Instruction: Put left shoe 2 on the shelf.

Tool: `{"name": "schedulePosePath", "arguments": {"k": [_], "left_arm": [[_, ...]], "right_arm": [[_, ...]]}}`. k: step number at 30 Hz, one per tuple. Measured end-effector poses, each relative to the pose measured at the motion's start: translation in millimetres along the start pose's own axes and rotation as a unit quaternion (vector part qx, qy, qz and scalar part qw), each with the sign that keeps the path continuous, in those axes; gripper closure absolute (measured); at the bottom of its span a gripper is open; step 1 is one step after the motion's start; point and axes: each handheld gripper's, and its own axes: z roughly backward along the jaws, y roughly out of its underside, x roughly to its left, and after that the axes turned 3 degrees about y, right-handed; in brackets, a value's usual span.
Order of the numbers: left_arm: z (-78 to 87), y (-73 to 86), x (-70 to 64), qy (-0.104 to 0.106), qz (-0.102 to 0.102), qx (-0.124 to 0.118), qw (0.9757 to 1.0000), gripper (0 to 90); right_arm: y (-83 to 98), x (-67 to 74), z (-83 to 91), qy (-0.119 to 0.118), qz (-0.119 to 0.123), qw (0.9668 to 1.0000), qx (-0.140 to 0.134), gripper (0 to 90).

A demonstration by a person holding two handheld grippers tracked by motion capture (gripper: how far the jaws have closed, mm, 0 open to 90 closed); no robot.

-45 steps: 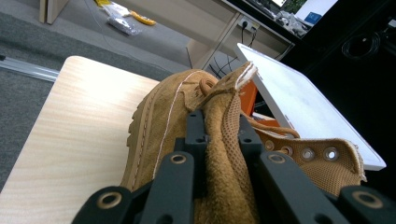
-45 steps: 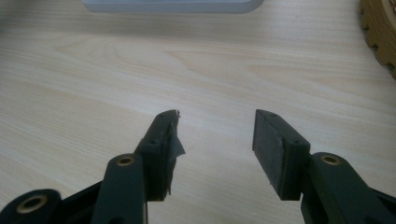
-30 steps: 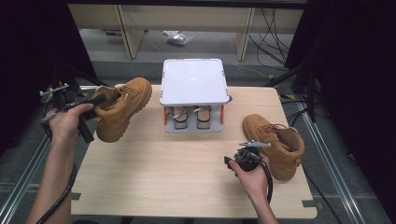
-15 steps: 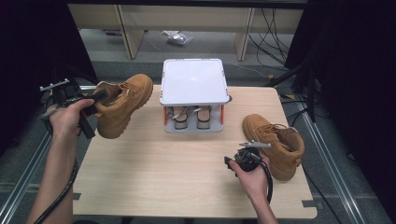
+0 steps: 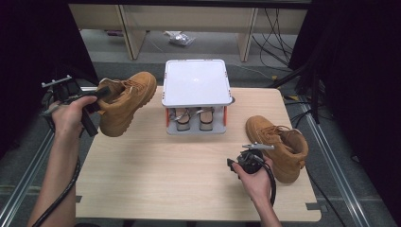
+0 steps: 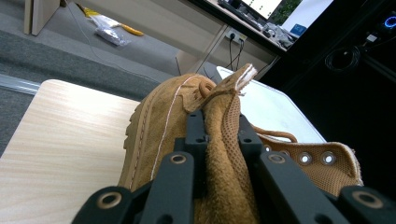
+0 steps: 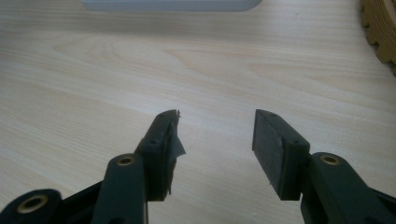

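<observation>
The left gripper [image 6: 219, 135] is pinching the heel collar of a boot [image 5: 125, 101], carrying it tilted above the table's [image 5: 156, 179] far-left corner, probably the firmest edge for lifting. The right gripper [image 7: 215, 135] is resting spread and empty near the right edge, beside the second boot [image 5: 279, 144], likely awaiting its turn. The rack [image 5: 196, 82] is standing between them, farther back.
</observation>
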Motion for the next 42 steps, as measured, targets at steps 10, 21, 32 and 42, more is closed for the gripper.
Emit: {"name": "schedulePosePath", "arguments": {"k": [10, 21, 32, 42], "left_arm": [[-1.9, -3.9, -1.6, 0.001, 0.001, -0.001, 1.0000, 80.3], [-4.6, -11.5, -8.2, 0.008, 0.002, -0.008, 0.9999, 80.3], [-9.3, -19.2, -17.3, 0.014, -0.002, -0.013, 0.9998, 80.3], [-13.7, -25.1, -24.0, 0.019, 0.000, -0.016, 0.9997, 80.3]], "right_arm": [[-0.2, 0.8, -0.2, -0.011, -0.009, 0.9999, 0.003, 51.5], [0.9, -2.8, -1.9, 0.004, 0.014, 0.9999, -0.006, 51.6], [0.9, -0.2, -1.1, -0.006, -0.008, 1.0000, 0.001, 51.6], [1.5, -0.2, -2.2, 0.000, -0.007, 1.0000, 0.001, 51.6]]}}
